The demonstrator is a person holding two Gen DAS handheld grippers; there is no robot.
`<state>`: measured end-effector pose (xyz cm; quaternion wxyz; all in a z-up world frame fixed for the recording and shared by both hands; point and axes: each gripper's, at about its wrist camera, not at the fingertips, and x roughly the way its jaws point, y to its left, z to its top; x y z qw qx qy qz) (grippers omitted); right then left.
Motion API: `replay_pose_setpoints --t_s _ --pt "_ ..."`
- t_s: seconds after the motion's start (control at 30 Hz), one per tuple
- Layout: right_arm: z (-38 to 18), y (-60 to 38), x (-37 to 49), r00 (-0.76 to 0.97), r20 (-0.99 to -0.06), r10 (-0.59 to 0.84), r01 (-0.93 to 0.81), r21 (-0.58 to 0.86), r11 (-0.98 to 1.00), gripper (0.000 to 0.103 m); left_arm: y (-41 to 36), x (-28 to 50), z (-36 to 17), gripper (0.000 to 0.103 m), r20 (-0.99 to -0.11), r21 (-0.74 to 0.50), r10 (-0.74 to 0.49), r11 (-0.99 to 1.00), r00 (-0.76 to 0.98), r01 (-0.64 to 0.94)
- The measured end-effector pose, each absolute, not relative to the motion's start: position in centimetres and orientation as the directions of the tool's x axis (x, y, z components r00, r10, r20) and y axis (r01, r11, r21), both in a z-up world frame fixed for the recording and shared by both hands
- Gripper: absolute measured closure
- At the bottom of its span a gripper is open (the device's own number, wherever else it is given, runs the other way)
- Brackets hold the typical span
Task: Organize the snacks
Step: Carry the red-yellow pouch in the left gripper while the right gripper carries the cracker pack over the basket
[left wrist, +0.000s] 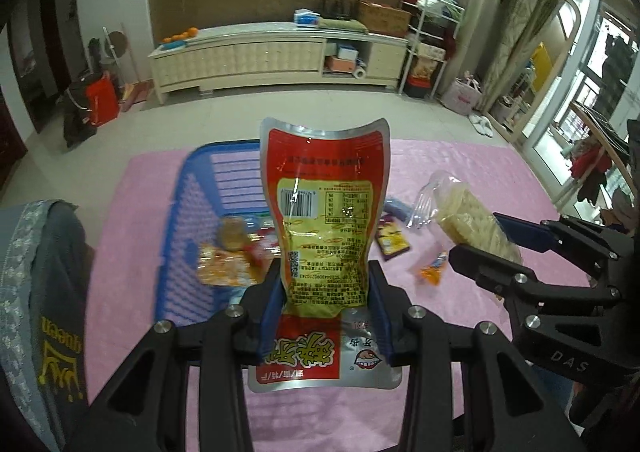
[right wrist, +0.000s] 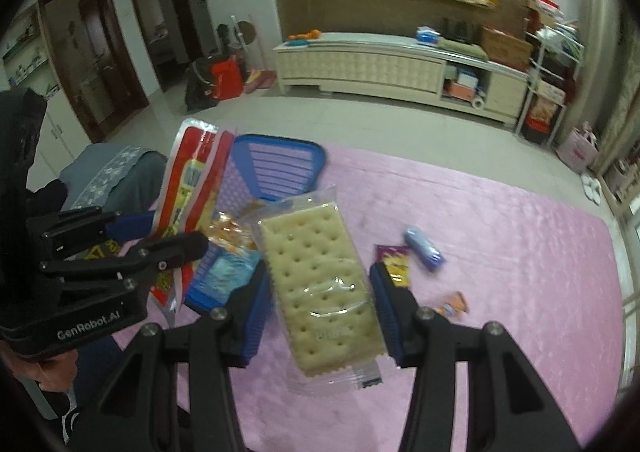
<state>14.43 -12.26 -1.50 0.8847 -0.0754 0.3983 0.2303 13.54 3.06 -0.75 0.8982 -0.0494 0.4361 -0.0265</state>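
My left gripper (left wrist: 325,272) is shut on a red and yellow foil snack pouch (left wrist: 324,192), held upright above the pink cloth (left wrist: 132,212). Behind the pouch lies a blue slatted basket (left wrist: 192,212) with several snack packs (left wrist: 224,260) in it. My right gripper (right wrist: 318,276) is shut on a clear pack of square crackers (right wrist: 316,264), its blue pads pressing on both long edges. In the left wrist view the right gripper (left wrist: 480,240) hovers at the right with the cracker pack (left wrist: 468,212). In the right wrist view the left gripper (right wrist: 176,232) and its pouch (right wrist: 192,172) stand beside the basket (right wrist: 280,160).
Loose on the pink cloth (right wrist: 500,252) lie a purple packet (right wrist: 394,264), a blue wrapped roll (right wrist: 424,254) and a small orange packet (right wrist: 454,304). A grey garment (left wrist: 40,272) hangs at the left. A long cream cabinet (left wrist: 260,56) stands by the far wall.
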Motion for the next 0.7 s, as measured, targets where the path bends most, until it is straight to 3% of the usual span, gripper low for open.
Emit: replay_pose_setpoints --t_s 0.7 --pt "-5.7 -0.5 18.9 0.493 -0.798 0.346 -0.571 0.003 0.821 0.049 12.8 15.0 -3.0 0.066 -0.790 -0.152 -0.070 0.985 0.609 -0.084"
